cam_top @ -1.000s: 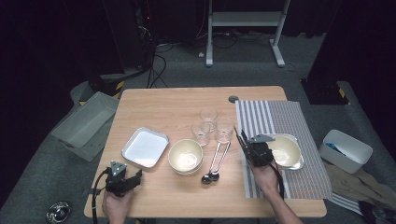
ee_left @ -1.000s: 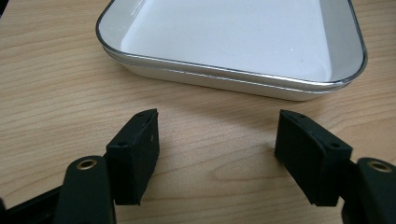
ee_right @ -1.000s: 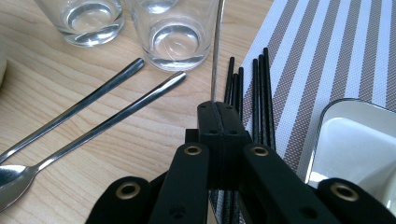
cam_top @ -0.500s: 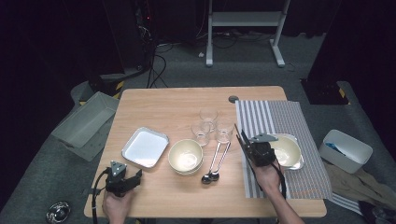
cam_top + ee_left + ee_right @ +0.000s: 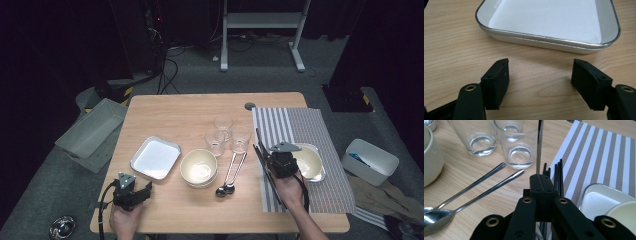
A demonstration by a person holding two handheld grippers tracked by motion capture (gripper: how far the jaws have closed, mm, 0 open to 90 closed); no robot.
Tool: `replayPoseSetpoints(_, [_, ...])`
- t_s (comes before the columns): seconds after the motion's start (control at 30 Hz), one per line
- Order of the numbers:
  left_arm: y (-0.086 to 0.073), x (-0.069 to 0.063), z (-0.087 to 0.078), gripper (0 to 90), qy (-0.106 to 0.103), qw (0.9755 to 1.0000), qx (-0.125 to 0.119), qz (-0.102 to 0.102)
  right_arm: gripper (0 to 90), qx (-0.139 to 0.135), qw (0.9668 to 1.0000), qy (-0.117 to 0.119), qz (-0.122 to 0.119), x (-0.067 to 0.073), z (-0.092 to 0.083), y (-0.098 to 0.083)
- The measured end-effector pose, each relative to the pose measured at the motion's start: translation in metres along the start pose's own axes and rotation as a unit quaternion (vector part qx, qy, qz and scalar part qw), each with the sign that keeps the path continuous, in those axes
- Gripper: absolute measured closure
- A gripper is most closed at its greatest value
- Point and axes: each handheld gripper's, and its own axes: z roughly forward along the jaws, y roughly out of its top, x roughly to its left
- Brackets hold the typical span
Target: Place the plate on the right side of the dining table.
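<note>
While the right hand-held gripper [image 5: 541,180] pinches a thin metal utensil handle [image 5: 539,147] upright above the black chopsticks [image 5: 557,178] at the striped placemat's [image 5: 604,157] edge, it should lower gently, clear of the glasses [image 5: 520,143], as the left hand-held gripper [image 5: 540,80] rests spread on the worktop [image 5: 454,45].

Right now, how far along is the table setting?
Done: bowl and tray sit on the striped placemat, black chopsticks alongside. In hand: right claw shut on a slim metal utensil. Remaining: two spoons, three glasses, cream bowl, white tray; left claw open.
</note>
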Motion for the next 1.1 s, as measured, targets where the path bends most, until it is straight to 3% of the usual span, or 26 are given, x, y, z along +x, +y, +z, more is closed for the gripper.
replayPoseSetpoints(1.1, [0.0,0.0,0.0,30.9,0.0,1.0,0.0,0.0,90.0,-0.037,0.9992,0.01,0.005,-0.009,-0.025,0.013])
